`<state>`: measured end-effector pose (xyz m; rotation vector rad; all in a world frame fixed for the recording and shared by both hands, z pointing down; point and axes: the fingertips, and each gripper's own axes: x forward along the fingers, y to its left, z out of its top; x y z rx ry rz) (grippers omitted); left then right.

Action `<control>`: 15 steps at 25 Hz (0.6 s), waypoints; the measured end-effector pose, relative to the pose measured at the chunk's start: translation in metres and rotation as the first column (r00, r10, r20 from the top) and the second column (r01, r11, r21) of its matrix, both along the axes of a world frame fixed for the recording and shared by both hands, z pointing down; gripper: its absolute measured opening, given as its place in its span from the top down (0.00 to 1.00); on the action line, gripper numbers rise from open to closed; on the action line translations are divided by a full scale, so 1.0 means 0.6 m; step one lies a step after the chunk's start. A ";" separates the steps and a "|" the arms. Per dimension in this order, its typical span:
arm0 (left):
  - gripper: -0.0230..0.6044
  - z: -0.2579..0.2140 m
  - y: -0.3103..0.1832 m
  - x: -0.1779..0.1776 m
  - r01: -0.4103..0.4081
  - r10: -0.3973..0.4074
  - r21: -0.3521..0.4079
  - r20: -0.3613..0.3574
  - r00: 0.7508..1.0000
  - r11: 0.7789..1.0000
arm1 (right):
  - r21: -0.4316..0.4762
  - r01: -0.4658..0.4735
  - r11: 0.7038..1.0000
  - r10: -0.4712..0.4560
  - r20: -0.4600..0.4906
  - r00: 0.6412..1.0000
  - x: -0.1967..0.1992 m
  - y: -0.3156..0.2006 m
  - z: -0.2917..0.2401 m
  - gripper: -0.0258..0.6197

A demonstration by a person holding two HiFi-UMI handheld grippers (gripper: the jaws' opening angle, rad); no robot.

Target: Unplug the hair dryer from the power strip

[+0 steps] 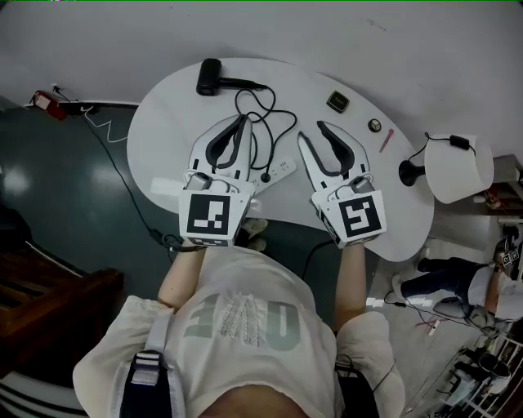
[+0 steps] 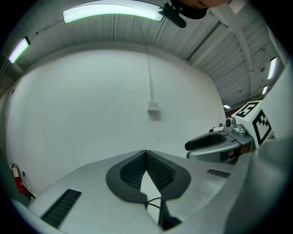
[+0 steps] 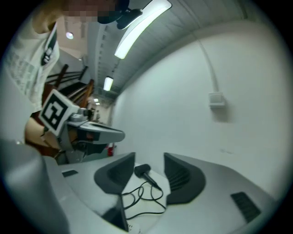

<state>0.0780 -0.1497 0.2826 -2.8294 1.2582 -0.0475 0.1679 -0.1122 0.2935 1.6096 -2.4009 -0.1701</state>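
We see a white, rounded table (image 1: 163, 122) set against a white wall (image 1: 368, 33). Toward its far right side lie a small dark square object (image 1: 337, 101), a small round one (image 1: 374, 125) and a pink stick-like item (image 1: 386, 140), each apart from the others; we cannot tell what they are. At the table's right end stands a lamp with a black foot (image 1: 407, 172) and a white shade (image 1: 462, 167). On the dark green floor (image 1: 49, 188) to the left, a red fire extinguisher (image 1: 47, 104) sits by the wall, with dark wooden furniture (image 1: 49, 298) nearer us. On the wall, a small white box (image 2: 153, 106) sits at the foot of a conduit, below a ceiling strip light (image 2: 112, 11).
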 end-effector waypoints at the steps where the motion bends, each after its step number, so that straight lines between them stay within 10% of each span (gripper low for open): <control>1: 0.96 0.006 -0.002 0.000 -0.002 0.002 -0.003 0.004 1.000 1.000 | -0.019 0.102 0.995 -0.103 -0.056 0.993 -0.015 -0.002 0.011 0.60; 6: 0.96 0.056 -0.013 -0.008 0.001 0.001 -0.048 0.046 0.999 0.999 | -0.379 0.351 0.856 -0.480 -0.331 0.812 -0.044 0.016 0.145 0.58; 10: 0.96 0.101 -0.011 -0.015 0.038 -0.028 -0.124 0.082 0.996 0.992 | -0.641 0.352 0.682 -0.701 -0.437 0.564 -0.026 0.035 0.275 0.56; 15: 0.96 0.157 -0.007 -0.022 0.068 -0.047 -0.207 0.104 0.993 0.976 | -0.757 0.323 0.568 -0.807 -0.435 0.399 -0.011 0.025 0.386 0.56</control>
